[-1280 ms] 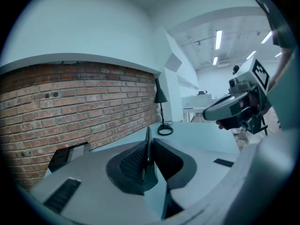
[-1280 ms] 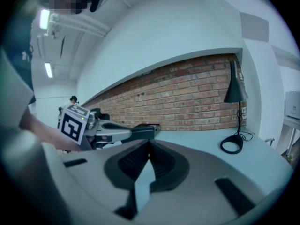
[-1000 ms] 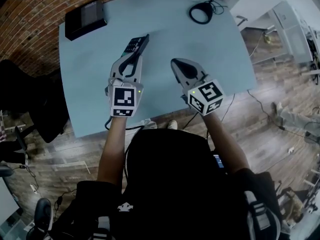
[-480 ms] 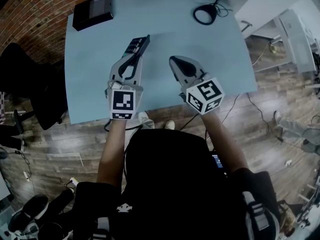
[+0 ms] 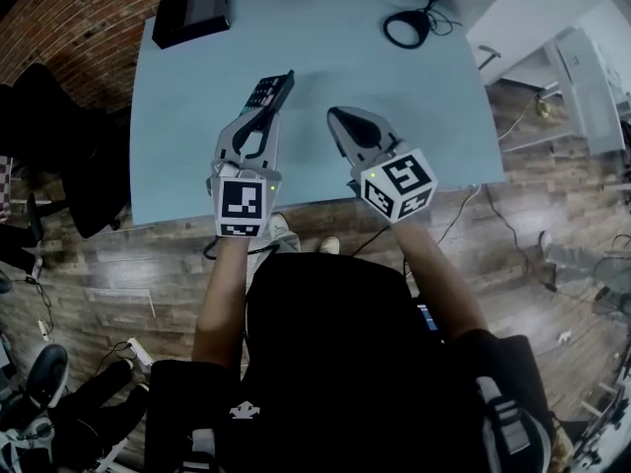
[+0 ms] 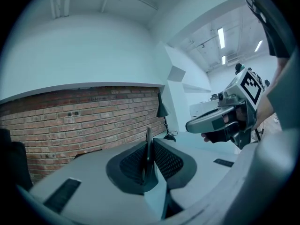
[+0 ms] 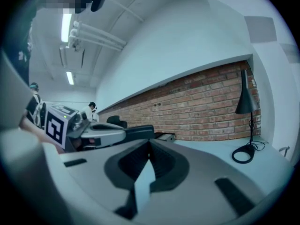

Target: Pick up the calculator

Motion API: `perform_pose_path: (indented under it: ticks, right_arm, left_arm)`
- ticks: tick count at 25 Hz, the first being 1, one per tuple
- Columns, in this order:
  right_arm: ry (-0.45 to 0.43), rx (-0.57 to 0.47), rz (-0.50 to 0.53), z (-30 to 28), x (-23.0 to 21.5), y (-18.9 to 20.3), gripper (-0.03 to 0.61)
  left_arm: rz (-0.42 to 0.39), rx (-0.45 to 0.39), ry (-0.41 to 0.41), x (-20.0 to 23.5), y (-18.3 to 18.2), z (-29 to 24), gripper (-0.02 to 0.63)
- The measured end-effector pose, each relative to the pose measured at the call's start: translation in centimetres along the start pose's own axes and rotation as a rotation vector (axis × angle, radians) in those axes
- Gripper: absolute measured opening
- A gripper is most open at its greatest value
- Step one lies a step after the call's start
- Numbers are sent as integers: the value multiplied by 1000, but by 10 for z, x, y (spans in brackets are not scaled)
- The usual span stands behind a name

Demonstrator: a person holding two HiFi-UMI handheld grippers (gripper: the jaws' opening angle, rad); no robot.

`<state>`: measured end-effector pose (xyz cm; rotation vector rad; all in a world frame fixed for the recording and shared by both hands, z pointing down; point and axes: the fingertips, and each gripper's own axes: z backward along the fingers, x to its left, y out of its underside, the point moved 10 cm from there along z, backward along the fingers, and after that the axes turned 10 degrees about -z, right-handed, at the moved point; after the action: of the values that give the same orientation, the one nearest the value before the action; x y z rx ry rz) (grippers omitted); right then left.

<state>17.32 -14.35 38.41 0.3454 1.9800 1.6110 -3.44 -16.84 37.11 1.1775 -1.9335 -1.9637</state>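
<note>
The calculator (image 5: 269, 91), dark and slim, sticks out forward from my left gripper (image 5: 258, 114), which is shut on its near end and holds it above the pale blue table (image 5: 394, 97). In the left gripper view the calculator (image 6: 148, 150) shows edge-on, pinched between the ribbed pads. My right gripper (image 5: 338, 121) hovers to the right of it, shut with nothing in it; its pads meet in the right gripper view (image 7: 149, 150). Each gripper shows in the other's view: the right gripper (image 6: 224, 122), and the left gripper (image 7: 96, 136) with the calculator (image 7: 137, 132).
A black box (image 5: 192, 14) lies at the table's far left corner. A desk lamp's round base (image 5: 407, 29) and cable sit at the far right, by the brick wall. A black chair (image 5: 59, 156) stands left of the table. Cables trail on the wood floor.
Both grippers have drawn back toward the table's near edge, the left one carrying the calculator with it. Neither pair of jaws has changed.
</note>
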Motion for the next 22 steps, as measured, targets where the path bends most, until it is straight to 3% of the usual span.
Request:
perform_pose_path:
  ticks: [22]
  right_arm:
    - [-89,3,-13,28,12,12,5]
  left_arm:
    - [9,26,-73,-34,-15,34,51]
